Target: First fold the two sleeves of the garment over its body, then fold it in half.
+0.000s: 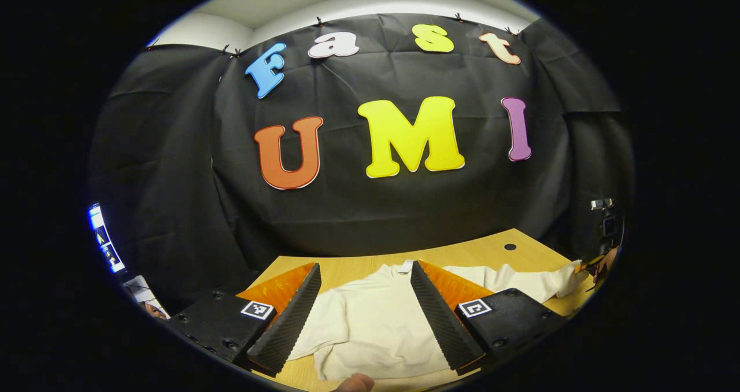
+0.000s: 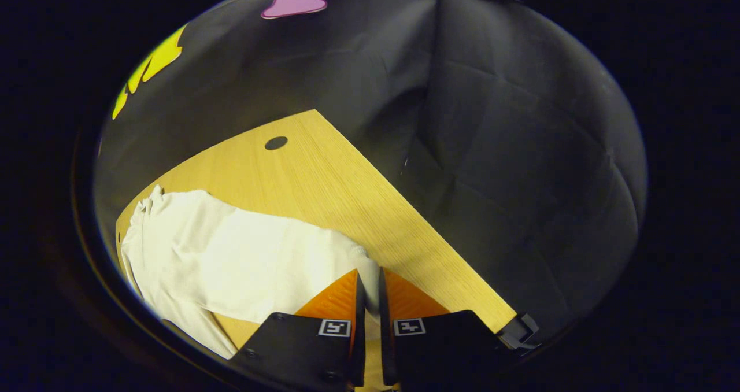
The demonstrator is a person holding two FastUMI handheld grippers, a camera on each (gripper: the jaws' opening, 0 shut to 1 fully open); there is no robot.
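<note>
One white garment (image 1: 370, 317) spread flat on one wooden table (image 1: 491, 247), body toward 6 o'clock in the left gripper view, collar toward 12. Two sleeves: one sleeve (image 1: 520, 279) stretched out toward 3 o'clock, its cuff reaching the table's edge; the other mostly hidden behind the near finger at 7 o'clock. Left gripper (image 1: 367, 311) poised above the body, two fingers (image 1: 289, 317) spread wide apart, nothing between them. Far off at 3 o'clock, a hand (image 1: 604, 262) with the other gripper at the cuff.

In the right gripper view, right gripper (image 2: 368, 296) at 6 o'clock, two fingers closed to a thin gap, pinching the cuff of the outstretched sleeve (image 2: 243, 253), which runs off toward 9 o'clock. One dark round hole (image 2: 276, 143) in the table (image 2: 347, 189) at 11 o'clock.
</note>
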